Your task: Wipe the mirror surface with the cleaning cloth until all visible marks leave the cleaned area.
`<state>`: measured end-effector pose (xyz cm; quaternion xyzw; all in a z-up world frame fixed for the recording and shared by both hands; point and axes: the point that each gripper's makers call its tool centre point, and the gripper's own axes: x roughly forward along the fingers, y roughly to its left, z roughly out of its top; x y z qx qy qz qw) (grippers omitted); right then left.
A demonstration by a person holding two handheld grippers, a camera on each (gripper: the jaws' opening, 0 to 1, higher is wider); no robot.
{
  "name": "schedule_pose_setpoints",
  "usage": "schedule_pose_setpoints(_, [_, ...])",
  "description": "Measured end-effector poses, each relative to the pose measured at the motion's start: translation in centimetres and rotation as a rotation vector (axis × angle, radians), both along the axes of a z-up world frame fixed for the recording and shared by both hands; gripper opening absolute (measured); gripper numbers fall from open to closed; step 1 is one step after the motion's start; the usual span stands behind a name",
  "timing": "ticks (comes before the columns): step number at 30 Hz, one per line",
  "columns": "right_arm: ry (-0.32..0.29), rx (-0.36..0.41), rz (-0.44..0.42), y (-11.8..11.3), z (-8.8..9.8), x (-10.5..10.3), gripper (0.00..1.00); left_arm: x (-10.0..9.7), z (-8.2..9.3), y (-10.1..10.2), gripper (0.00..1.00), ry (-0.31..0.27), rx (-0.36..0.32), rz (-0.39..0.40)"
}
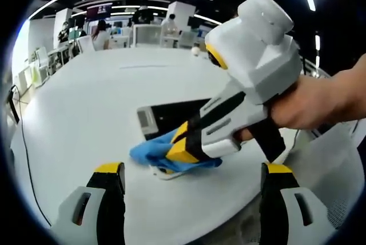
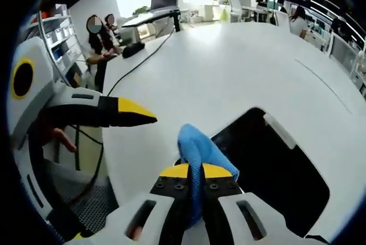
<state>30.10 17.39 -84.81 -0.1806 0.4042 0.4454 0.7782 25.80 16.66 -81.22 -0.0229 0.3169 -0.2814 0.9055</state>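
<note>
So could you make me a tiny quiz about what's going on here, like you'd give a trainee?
1. True or false: the right tongs are shut on the blue cleaning cloth.
2. Where does the dark mirror lie?
A) flat on the white table
B) propped upright against a wall
C) held in a hand
3. Fill in: the left tongs are ____, holding nothing.

Key: 1 true; 2 A; 3 open. In the left gripper view the cloth sits at the mirror's near end, under the right tongs.
</note>
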Motion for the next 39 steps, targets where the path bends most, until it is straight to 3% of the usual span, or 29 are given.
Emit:
schedule_pose_setpoints(15, [-0.008, -0.004, -0.01, -0.1, -0.1, 2.2, 0.02, 0.1, 0.0, 0.2, 0.99, 0.0, -0.002, 0.014])
schedule_pose_setpoints(39, [-0.014, 0.004, -0.032, -0.4, 0.0, 7.7, 0.02, 0.4, 0.0, 0.4, 0.99, -0.009, -0.007, 0.032])
